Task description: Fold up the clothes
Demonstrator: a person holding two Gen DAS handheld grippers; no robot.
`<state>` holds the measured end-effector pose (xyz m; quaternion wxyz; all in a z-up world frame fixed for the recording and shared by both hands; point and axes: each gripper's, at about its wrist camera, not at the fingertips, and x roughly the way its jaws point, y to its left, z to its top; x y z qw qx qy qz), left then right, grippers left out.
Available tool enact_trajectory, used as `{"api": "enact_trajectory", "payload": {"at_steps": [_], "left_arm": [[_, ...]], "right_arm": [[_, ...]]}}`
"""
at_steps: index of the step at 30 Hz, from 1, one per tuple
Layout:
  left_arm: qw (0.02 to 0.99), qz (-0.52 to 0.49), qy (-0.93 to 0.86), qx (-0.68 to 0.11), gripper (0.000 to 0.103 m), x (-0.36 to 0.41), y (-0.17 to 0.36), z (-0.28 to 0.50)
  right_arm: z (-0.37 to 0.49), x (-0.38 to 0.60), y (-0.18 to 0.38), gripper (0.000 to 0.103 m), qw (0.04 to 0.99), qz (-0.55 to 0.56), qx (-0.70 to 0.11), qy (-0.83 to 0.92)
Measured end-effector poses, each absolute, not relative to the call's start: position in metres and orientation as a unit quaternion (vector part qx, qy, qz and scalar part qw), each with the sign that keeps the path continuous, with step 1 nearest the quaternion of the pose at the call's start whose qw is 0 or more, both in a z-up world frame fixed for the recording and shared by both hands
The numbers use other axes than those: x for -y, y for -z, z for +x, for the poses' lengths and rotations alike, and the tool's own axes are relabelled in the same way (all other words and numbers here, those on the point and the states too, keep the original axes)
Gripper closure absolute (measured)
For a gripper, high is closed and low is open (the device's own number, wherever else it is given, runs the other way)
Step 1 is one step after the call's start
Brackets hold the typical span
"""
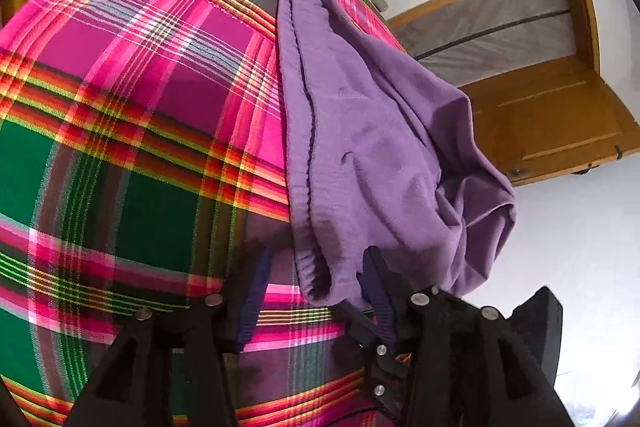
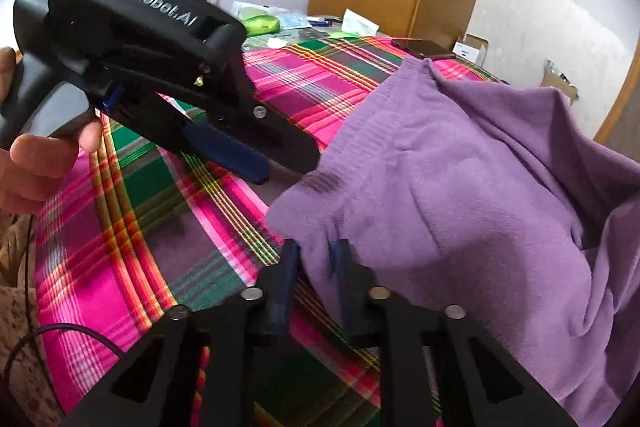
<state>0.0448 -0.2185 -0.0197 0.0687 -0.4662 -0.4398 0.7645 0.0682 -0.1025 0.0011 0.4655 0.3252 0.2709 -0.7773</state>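
One purple garment [image 1: 372,131], soft knit, plain colour, with a gathered elastic hem or waistband showing as a ribbed strip with a dark stitched line.

Left wrist view: it runs from upper centre down to lower centre of the frame. The banded edge forms its left side, lying on the plaid cloth. Its right side bunches into deep folds and droops at centre right.

Right wrist view: garment [image 2: 460,195] fills the right half of the frame, rumpled, not flat. One corner points toward centre frame, with a dark striped patch near it. The lower edge is raised at bottom centre. A loose pouch of folds sags at far right.
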Motion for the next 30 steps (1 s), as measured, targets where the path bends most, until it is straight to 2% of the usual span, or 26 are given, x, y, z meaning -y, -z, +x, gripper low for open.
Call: {"api": "enact_trajectory", "payload": {"at_steps": [2,7,12,14,16,17,18,19,22,24,26,30], "left_arm": [[0.074,-0.467,-0.759,0.447,0.052,0.218,0.021,0.044],[0.094,-0.467,-0.735,0.483,0.048,0.217,0.026,0.039],[0.115,-0.468,-0.704,0.521,0.048,0.217,0.035,0.037],[0.112,-0.467,-0.704,0.524,0.054,0.219,0.035,0.036],[0.100,-0.469,-0.710,0.516,0.069,0.219,0.035,0.035],[0.098,-0.469,-0.712,0.514,0.074,0.219,0.035,0.035],[0.095,-0.466,-0.716,0.511,0.085,0.220,0.034,0.035],[0.093,-0.462,-0.719,0.511,0.088,0.221,0.033,0.035],[0.097,-0.446,-0.728,0.511,0.091,0.223,0.029,0.035],[0.101,-0.436,-0.733,0.513,0.092,0.226,0.024,0.035],[0.102,-0.425,-0.738,0.514,0.092,0.229,0.020,0.036],[0.098,-0.407,-0.749,0.513,0.092,0.241,0.009,0.040]], "right_arm": [[0.071,0.100,-0.006,0.095,0.467,0.324,-0.256,0.782],[0.072,0.092,-0.027,0.097,0.494,0.323,-0.182,0.786],[0.085,0.097,-0.031,0.097,0.518,0.309,-0.180,0.777],[0.088,0.099,-0.030,0.097,0.520,0.311,-0.180,0.775],[0.089,0.099,-0.028,0.097,0.519,0.313,-0.179,0.775],[0.088,0.099,-0.029,0.097,0.517,0.314,-0.178,0.776],[0.088,0.098,-0.029,0.097,0.515,0.315,-0.176,0.777],[0.088,0.097,-0.030,0.097,0.514,0.315,-0.176,0.778],[0.089,0.092,-0.035,0.097,0.510,0.316,-0.172,0.782],[0.090,0.084,-0.040,0.094,0.504,0.311,-0.171,0.787],[0.093,0.072,-0.046,0.086,0.491,0.300,-0.173,0.799],[0.087,0.038,-0.055,0.084,0.446,0.291,-0.157,0.832]]}}
